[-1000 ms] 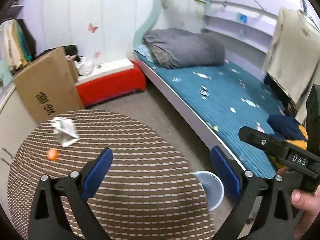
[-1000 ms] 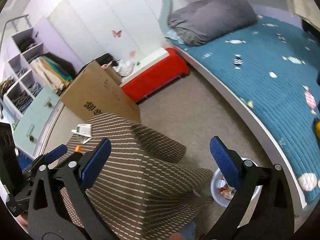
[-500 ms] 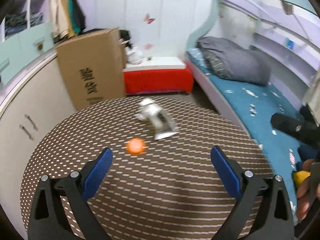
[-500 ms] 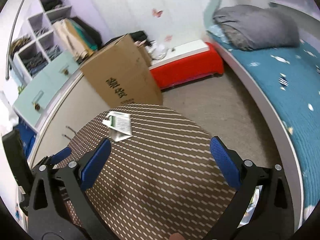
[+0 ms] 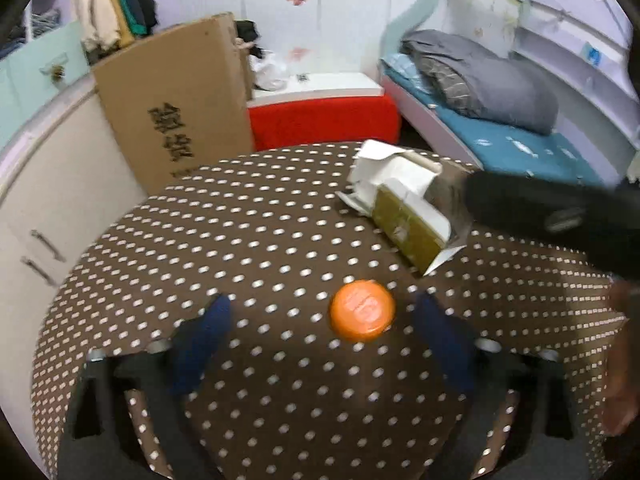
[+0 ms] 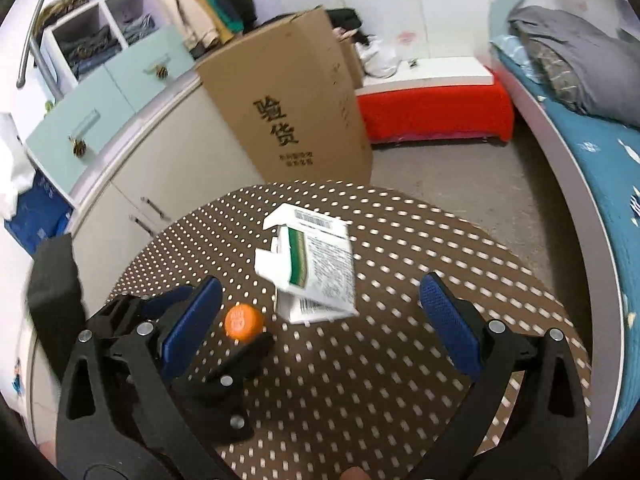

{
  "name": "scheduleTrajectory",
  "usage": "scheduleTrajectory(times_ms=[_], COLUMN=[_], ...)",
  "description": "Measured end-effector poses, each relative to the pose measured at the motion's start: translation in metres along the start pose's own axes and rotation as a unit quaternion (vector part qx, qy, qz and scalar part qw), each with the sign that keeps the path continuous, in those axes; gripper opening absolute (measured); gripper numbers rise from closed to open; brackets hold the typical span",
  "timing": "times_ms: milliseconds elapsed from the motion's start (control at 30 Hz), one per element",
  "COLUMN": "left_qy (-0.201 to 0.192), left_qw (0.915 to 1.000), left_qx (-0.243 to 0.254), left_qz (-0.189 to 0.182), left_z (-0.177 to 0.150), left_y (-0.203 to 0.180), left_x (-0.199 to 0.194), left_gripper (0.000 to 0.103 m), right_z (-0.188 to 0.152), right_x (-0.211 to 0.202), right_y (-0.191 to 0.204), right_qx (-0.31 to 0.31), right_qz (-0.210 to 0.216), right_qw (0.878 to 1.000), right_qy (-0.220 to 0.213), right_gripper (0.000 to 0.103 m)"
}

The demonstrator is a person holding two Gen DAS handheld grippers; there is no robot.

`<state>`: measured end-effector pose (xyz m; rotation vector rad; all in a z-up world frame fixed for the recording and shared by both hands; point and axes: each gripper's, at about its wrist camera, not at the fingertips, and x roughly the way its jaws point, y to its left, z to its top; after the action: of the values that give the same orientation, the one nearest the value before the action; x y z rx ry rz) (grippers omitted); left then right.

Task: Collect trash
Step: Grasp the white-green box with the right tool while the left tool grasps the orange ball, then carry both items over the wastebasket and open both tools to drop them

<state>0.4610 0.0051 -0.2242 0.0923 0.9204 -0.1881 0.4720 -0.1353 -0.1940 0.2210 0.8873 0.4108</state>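
Reading 验货 on cardboard box [image 6: 288,120], barcoded torn carton [image 6: 316,264] nearby

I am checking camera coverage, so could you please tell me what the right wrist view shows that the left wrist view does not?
Only the right wrist view shows the right gripper with open jaws, the cube shelving and the carton's barcode. Only the left wrist view shows the wall shelves above the bed. Both share the polka-dot table, orange cap, crushed carton, cardboard box and left gripper, jaws just closing around the cap.
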Motion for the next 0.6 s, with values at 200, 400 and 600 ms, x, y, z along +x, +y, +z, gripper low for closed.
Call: scheduleTrajectory(times_ms=[200, 400, 600], left_qy=[-0.009, -0.013, -0.018], left_qw=[0.9999, 0.9998, 0.9995], left_qx=[0.012, 0.006, -0.018], left_qz=[0.003, 0.009, -0.017], left_z=[0.002, -0.007, -0.024], left_y=[-0.002, 0.003, -0.008], left_x=[-0.001, -0.008, -0.030], left_gripper=[0.041, 0.026, 0.026], right_z=[-0.001, -0.016, -0.040], right_x=[0.034, 0.016, -0.044], right_y=[0.004, -0.009, -0.040], right_qx=[-0.014, 0.003, 0.045], right_qz=[-0.022, -0.006, 0.009], right_qw=[1.000, 1.000, 0.999], right_qy=[0.017, 0.011, -0.025], right_gripper=[0.049, 0.044, 0.044])
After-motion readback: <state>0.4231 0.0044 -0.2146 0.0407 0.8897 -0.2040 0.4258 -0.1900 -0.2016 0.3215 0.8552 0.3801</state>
